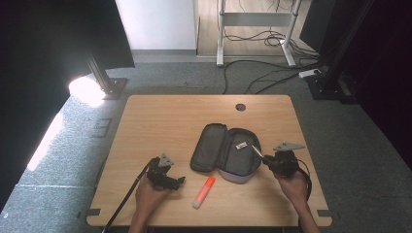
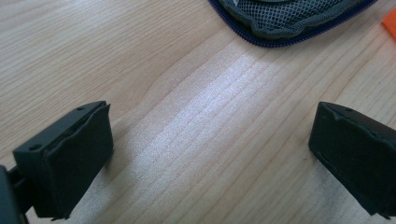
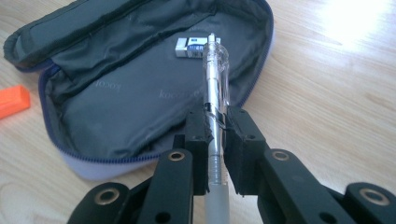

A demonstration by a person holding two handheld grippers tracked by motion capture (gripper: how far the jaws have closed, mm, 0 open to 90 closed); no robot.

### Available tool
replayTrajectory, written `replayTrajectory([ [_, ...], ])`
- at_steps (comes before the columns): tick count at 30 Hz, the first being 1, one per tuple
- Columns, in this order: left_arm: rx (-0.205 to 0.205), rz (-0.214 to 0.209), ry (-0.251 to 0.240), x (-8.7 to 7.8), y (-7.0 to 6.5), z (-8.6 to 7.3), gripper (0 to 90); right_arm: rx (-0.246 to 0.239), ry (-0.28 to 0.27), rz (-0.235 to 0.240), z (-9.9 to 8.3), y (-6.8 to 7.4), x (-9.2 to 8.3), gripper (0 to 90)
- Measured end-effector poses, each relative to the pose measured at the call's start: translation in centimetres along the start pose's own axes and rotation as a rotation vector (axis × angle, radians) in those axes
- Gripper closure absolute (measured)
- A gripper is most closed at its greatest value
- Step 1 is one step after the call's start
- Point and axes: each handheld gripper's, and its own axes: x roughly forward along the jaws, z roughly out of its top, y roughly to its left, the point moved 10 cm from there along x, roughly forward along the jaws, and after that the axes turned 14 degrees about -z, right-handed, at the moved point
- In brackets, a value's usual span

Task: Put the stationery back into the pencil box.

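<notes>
Right, right gripper (image 3: 215, 122) clamps the pen (image 3: 214, 70) over the open pencil case (image 3: 121, 93); lower it beside the eraser (image 3: 190, 47) before releasing, tip probably clear. Left gripper (image 2: 205, 154) idles wide.

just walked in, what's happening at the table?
A person is packing an open grey fabric pencil case on the wooden table. The right gripper is shut on a clear plastic pen, holding it over the case, where a small white eraser already lies. The left gripper rests open above bare wood. An orange-and-white highlighter marker lies in front of the case.
</notes>
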Motion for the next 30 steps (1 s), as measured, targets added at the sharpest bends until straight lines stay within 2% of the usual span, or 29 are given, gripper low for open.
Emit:
replayTrajectory([
  [11, 0.0, 0.0, 0.0, 0.0, 0.0, 0.0, 0.0, -0.015, -0.011, 0.015, 2.5, 1.9, 2.0, 78.1],
  [21, 0.0, 0.0, 0.0, 0.0, 0.0, 0.0, 0.0, -0.024, -0.004, 0.022, 3.9, 3.5, 4.0, 78.0],
  [30, 0.0, 0.0, 0.0, 0.0, 0.0, 0.0, 0.0, -0.045, 0.015, 0.012, 4.2, 4.4, 5.9, 77.8],
])
